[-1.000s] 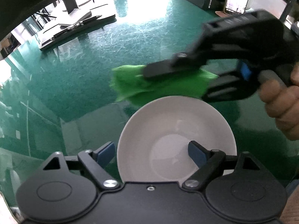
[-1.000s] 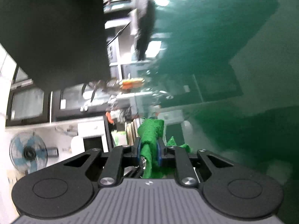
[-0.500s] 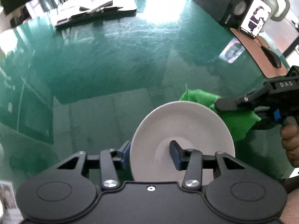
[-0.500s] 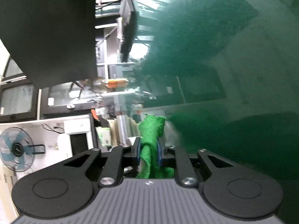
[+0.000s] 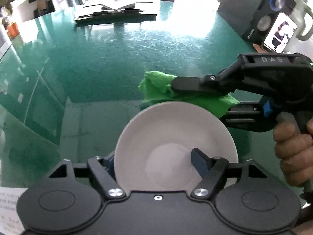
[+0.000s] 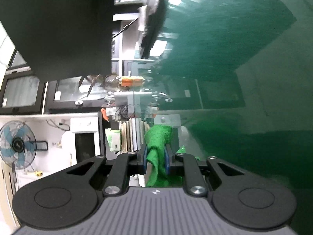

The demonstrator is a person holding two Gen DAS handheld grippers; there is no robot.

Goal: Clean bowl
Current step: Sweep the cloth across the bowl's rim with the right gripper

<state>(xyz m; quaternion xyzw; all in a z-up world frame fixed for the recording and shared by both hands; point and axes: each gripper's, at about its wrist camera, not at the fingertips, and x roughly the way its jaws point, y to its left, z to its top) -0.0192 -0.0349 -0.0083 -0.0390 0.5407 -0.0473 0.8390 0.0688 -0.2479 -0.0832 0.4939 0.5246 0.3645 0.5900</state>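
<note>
White and empty, the bowl [image 5: 172, 143] sits on the green table [image 5: 109, 62] in the lower middle of my left wrist view, right in front of my left gripper [image 5: 154, 160]. Its jaws straddle the near rim: the right finger [image 5: 199, 161] reaches inside over the bowl's floor, the left one is mostly hidden behind the bowl's left edge outside. The jaws are opening now, with the rim between them and the pads not pressing on it.

Coming in from the right of that view, my right gripper [image 5: 183, 87] is clenched on a green cloth [image 5: 176, 96], which bunches just past the bowl's far rim; whether cloth and rim touch I cannot tell. My hand [image 5: 293, 146] wraps the handle at the right edge.

From the right wrist view, rolled sideways, the cloth [image 6: 158, 146] is pinched between the two blue pads [image 6: 145, 156] and pokes out beyond them, with the table filling the right half of the frame. A fan [image 6: 17, 145] stands at lower left
</note>
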